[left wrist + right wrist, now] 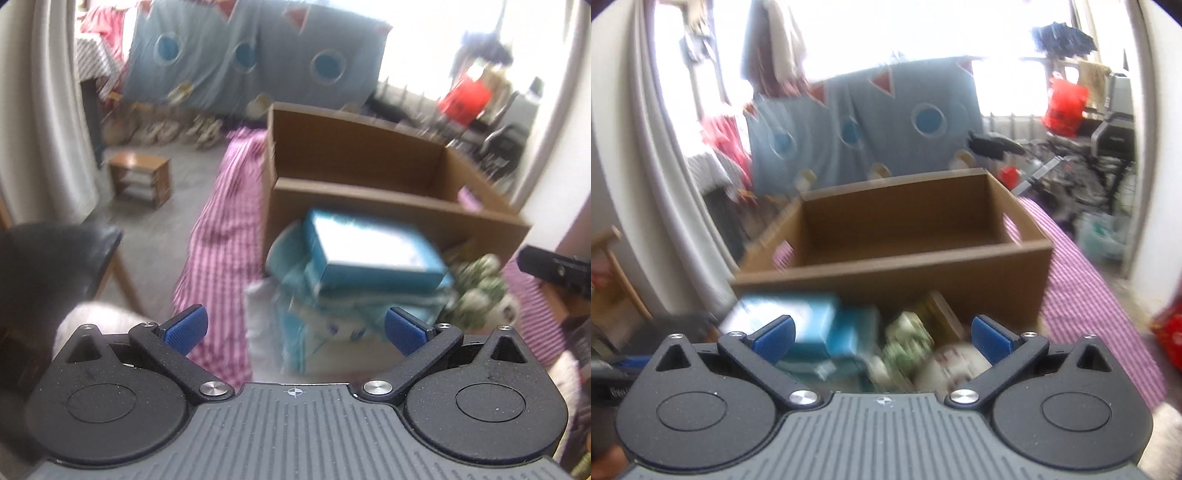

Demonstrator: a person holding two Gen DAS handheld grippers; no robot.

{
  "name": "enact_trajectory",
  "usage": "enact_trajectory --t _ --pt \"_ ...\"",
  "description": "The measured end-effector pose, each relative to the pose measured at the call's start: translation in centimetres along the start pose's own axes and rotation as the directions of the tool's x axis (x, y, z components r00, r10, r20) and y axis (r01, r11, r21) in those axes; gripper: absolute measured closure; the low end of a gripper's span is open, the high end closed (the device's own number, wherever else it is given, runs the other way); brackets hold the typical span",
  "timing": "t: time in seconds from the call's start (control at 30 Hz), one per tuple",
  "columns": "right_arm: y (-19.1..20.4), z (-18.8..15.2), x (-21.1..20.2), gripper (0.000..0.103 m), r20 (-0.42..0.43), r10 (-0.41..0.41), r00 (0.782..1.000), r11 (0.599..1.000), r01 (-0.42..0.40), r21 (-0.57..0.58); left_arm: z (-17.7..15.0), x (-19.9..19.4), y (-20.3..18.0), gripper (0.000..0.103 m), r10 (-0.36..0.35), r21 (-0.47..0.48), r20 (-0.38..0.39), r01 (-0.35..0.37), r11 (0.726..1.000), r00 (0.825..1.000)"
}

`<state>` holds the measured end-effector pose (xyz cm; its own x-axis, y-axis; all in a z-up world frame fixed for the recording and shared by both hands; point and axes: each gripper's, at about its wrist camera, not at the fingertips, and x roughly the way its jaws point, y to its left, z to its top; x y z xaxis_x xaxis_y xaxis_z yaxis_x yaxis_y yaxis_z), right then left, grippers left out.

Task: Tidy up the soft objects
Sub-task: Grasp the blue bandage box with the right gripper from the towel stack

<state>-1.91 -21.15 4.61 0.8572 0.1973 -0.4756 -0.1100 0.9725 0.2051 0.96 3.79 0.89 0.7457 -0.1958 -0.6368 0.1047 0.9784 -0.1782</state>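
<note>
A pile of soft packs lies in front of a brown wooden box (354,155) on a pink striped cloth (218,236). In the left wrist view a blue pack (373,251) tops light-blue packs (332,321), with a green-and-white pack (480,288) to the right. My left gripper (295,328) is open and empty just before the pile. In the right wrist view the box (897,236) stands behind the blue pack (798,317), a green pack (908,339) and a white pack (953,365). My right gripper (882,334) is open and empty over them. Both views are blurred.
A black chair (55,254) and a small wooden stool (142,177) stand at the left. A grey-blue blanket (871,125) hangs behind the box. The other gripper's black body (557,269) shows at the right edge. Clutter and a red bag (1065,107) stand far right.
</note>
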Motion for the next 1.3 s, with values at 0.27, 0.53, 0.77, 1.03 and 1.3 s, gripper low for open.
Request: enact_trajectory --t 0.27,0.53,0.77,1.03,1.3 --pt "1.4 2.2 2.6 0.0 0.001 0.144 0.99 0.989 -0.144 0.008 0.7 -0.1 0.3 0.0 -0.131 0.086 0.148 0.12 0.989 0.98" --pt "3.2 2.7 5.5 0.001 -0.048 0.217 0.975 0.976 -0.217 0.011 1.5 1.4 0.2 0.0 -0.192 0.155 0.112 0.174 0.972 0.975" --pt "3.5 2.7 6.7 0.008 -0.094 0.225 0.97 0.974 -0.223 0.032 2.0 2.4 -0.2 0.001 -0.227 0.216 0.083 0.205 0.955 0.97" --pt "2.6 2.5 8.2 0.032 -0.155 0.268 0.951 0.961 -0.253 0.109 2.0 2.8 -1.0 0.007 -0.261 0.278 0.053 0.237 0.931 0.964" --pt "2.3 2.3 9.5 0.04 -0.218 0.249 0.943 0.966 -0.228 0.118 2.2 3.9 -1.7 0.019 -0.238 0.311 0.008 0.223 0.924 0.971"
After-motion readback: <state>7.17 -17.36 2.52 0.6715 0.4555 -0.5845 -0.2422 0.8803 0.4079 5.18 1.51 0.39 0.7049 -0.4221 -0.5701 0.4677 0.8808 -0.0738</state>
